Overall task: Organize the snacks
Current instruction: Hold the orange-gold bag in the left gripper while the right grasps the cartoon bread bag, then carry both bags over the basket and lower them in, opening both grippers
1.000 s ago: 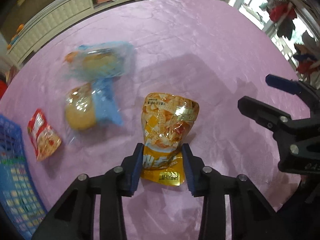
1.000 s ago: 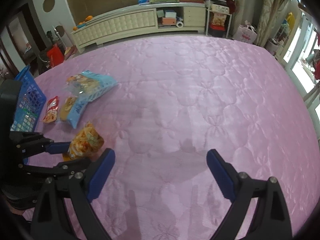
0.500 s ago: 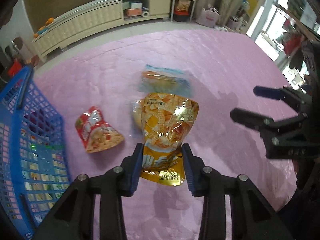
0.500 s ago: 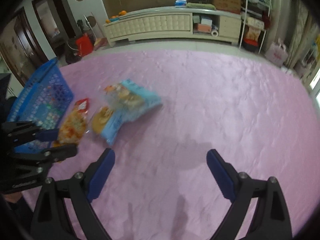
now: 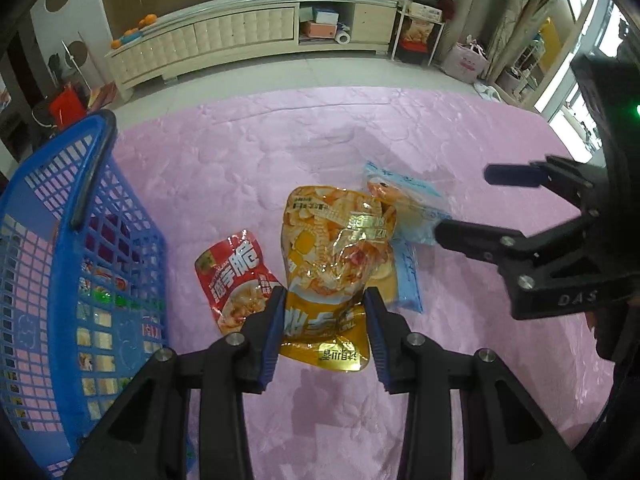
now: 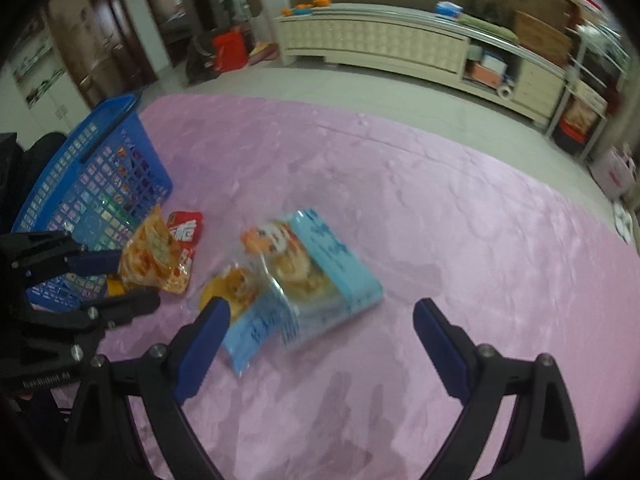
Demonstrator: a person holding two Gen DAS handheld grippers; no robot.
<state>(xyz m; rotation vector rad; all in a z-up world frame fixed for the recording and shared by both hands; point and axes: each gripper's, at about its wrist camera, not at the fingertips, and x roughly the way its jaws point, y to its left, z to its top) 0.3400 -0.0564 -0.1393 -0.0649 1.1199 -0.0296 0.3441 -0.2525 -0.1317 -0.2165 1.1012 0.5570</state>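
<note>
Left-wrist view: left claw [image 5: 324, 320] still grips orange packet [image 5: 332, 256] — seemingly nearer blue basket [image 5: 52, 208] now.

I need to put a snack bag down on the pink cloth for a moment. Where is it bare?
Bare: the pink cloth right of the blue packets, toward the cabinet. Crowded: between the blue basket and those packets, where the red packet lies.
</note>
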